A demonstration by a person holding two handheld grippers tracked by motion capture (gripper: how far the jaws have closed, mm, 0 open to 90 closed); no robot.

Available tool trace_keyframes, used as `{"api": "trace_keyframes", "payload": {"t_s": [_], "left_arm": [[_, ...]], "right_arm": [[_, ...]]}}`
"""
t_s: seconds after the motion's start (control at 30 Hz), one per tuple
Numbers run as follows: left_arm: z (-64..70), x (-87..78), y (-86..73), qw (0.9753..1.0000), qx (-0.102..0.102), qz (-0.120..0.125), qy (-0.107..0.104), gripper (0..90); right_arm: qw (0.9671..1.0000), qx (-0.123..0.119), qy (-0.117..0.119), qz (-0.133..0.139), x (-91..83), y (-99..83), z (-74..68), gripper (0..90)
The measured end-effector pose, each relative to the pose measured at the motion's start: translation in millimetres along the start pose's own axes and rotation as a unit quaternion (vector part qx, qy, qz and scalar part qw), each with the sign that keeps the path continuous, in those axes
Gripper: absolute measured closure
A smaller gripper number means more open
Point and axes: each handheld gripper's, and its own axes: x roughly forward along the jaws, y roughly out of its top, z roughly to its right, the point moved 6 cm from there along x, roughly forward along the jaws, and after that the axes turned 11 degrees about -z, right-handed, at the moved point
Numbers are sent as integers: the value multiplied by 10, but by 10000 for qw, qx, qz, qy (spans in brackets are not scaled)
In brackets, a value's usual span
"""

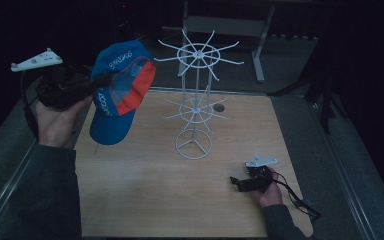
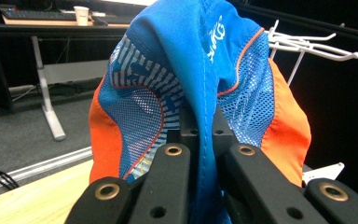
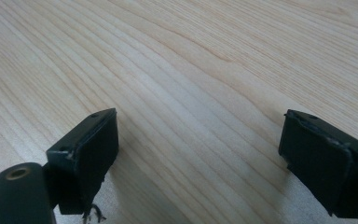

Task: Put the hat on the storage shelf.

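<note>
A blue cap [image 1: 116, 95] with orange and mesh panels hangs in the air over the table's left rear part. My left gripper [image 1: 105, 80] is shut on its crown fabric, held up by a hand. In the left gripper view the two black jaws pinch a fold of the cap [image 2: 186, 56] at my left gripper [image 2: 204, 128]. A white wire rack [image 1: 196, 100] with two tiers of hooks stands mid-table, just right of the cap; its upper hooks [image 2: 317, 46] show behind the cap. My right gripper [image 1: 236, 183] rests low on the table's front right, open, with bare wood between its fingers [image 3: 88, 154].
The wooden table [image 1: 145, 200] has a small dark round hole [image 1: 219, 107] behind the rack. A grey desk frame [image 1: 260, 45] stands on the floor beyond the table. A paper cup [image 2: 80, 14] sits on a far desk.
</note>
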Motion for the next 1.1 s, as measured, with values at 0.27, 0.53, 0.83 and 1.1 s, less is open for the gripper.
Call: {"api": "trace_keyframes", "payload": {"t_s": [0.27, 0.53, 0.83, 1.1], "left_arm": [[4, -49, 71, 9999, -11, 112, 7, 898], [23, -72, 96, 9995, -75, 264, -124, 898], [28, -128, 131, 9988, -145, 420, -209, 899], [125, -108, 151, 9980, -58, 472, -416, 898]], "right_arm": [[10000, 0, 2, 1, 0, 0, 0, 117], [10000, -1, 0, 0, 0, 0, 0, 117], [10000, 1, -4, 1, 0, 0, 1, 118], [10000, -4, -4, 2, -2, -2, -4, 118]]}}
